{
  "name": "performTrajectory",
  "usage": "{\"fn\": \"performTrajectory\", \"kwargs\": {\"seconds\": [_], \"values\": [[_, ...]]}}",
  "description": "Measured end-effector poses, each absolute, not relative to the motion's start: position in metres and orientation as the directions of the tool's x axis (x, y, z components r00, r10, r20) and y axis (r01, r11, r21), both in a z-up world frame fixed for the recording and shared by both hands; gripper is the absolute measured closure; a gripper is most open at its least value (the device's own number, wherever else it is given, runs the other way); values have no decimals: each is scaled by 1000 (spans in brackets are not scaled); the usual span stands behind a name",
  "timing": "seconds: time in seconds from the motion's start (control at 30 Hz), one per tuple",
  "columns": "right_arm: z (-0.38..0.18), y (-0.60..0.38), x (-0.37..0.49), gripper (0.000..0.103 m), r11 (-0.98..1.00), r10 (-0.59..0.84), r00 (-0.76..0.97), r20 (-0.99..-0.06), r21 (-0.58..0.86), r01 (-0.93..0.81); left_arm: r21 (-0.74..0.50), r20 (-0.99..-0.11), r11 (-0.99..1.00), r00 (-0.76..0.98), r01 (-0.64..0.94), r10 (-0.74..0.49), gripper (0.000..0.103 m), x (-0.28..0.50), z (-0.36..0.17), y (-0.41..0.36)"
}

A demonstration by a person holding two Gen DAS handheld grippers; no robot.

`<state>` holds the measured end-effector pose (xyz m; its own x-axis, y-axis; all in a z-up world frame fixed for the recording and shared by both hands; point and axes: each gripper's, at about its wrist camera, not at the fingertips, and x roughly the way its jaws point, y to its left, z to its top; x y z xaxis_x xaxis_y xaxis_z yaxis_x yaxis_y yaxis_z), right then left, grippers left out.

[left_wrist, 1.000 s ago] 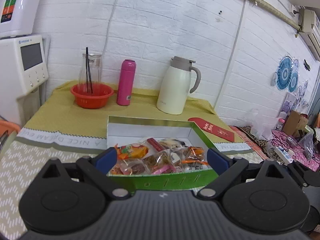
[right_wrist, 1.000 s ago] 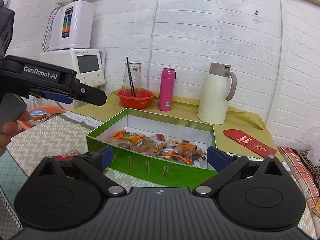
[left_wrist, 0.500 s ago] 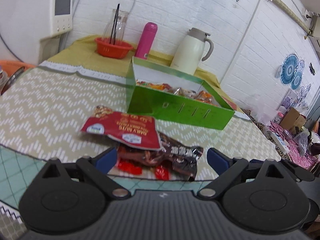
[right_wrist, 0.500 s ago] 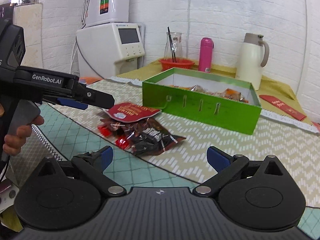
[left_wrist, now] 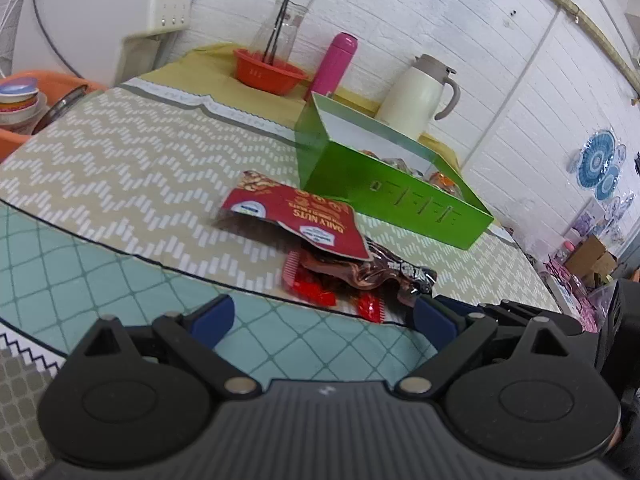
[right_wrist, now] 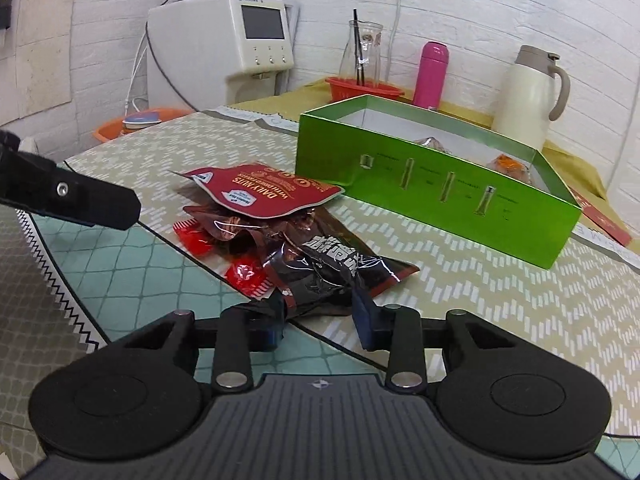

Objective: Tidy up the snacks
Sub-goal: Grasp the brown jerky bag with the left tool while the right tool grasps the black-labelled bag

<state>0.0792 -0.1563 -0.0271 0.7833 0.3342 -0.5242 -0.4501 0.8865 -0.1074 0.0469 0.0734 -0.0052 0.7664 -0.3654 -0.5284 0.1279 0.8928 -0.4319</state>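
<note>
**Operator:** Beside the green box (right_wrist: 436,184), on its near side, the loose snacks lie in a heap on the tabletop (right_wrist: 500,312): a red nut pouch (right_wrist: 260,192) on top, a dark foil packet (right_wrist: 336,264) under it and nearest me.

**Spotter:** What are your fingers doing?

**Operator:** My right gripper (right_wrist: 320,320) is closing, with the dark packet's near edge between its fingers; I can't say the pads are pressing yet. My left gripper (left_wrist: 324,320) stands wide open and empty, just short of the heap's near edge.

**Spotter:** How would you finish the grasp?

**Operator:** I'd pinch only the dark packet's crimped edge, then lift slowly so the nut pouch slides off instead of riding along. The box already holds wrapped snacks, so I'd aim for a bare patch.
</note>
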Motion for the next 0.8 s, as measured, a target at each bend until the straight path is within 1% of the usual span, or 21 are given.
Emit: {"fn": "performTrajectory", "kwargs": {"seconds": [0.03,0.07,0.1,0.13,0.2,0.27,0.33,0.37,0.4,0.43,0.5,0.57,0.6,0.63,0.7,0.73,0.8], "values": [[-26,-163,75,65,892,324,793,-517,-113,-438,-429,-533,892,758,142,-376,8,48,-5,69],[-25,-170,71,78,898,311,801,-512,-119,-425,-427,-534,890,750,159,-390,8,49,-6,64],[-24,-179,67,83,905,296,808,-510,-120,-408,-428,-533,886,743,176,-405,8,50,-6,60],[-23,-188,63,84,912,289,810,-511,-112,-396,-434,-530,879,733,197,-425,8,50,-7,53],[-24,-207,53,91,924,269,814,-515,-101,-369,-450,-532,862,706,233,-468,8,52,-8,41],[-27,-224,42,92,937,241,814,-529,-90,-336,-455,-538,847,673,275,-508,8,53,-10,26],[-32,-241,32,91,943,242,795,-556,-59,-328,-451,-547,834,641,317,-539,8,52,-12,12],[-34,-248,25,87,946,246,801,-546,-46,-322,-453,-547,826,626,337,-556,8,51,-12,6],[-34,-254,19,75,950,242,801,-547,-36,-311,-456,-547,815,609,358,-574,8,50,-12,-1],[-34,-260,13,69,953,243,803,-544,-21,-302,-457,-546,807,597,375,-587,8,49,-11,-6],[-34,-267,4,53,957,243,807,-538,-2,-290,-440,-546,807,596,394,-589,8,48,-9,-13],[-34,-271,0,44,958,254,805,-535,29,-284,-411,-557,822,606,394,-568,8,52,-6,-16],[-33,-272,-2,40,957,269,803,-531,54,-285,-402,-566,832,610,384,-555,8,55,-6,-16],[-32,-273,-3,39,952,292,798,-527,80,-295,-402,-571,836,612,374,-548,8,57,-5,-14],[-31,-272,-6,35,939,337,792,-509,117,-325,-427,-572,826,597,369,-563,8,58,-4,-10],[-29,-270,-7,34,935,347,795,-497,116,-336,-448,-572,812,578,374,-582,8,56,-4,-8],[-27,-266,-8,28,934,343,805,-484,88,-345,-471,-585,799,545,375,-601,8,50,-5,-7]]}}
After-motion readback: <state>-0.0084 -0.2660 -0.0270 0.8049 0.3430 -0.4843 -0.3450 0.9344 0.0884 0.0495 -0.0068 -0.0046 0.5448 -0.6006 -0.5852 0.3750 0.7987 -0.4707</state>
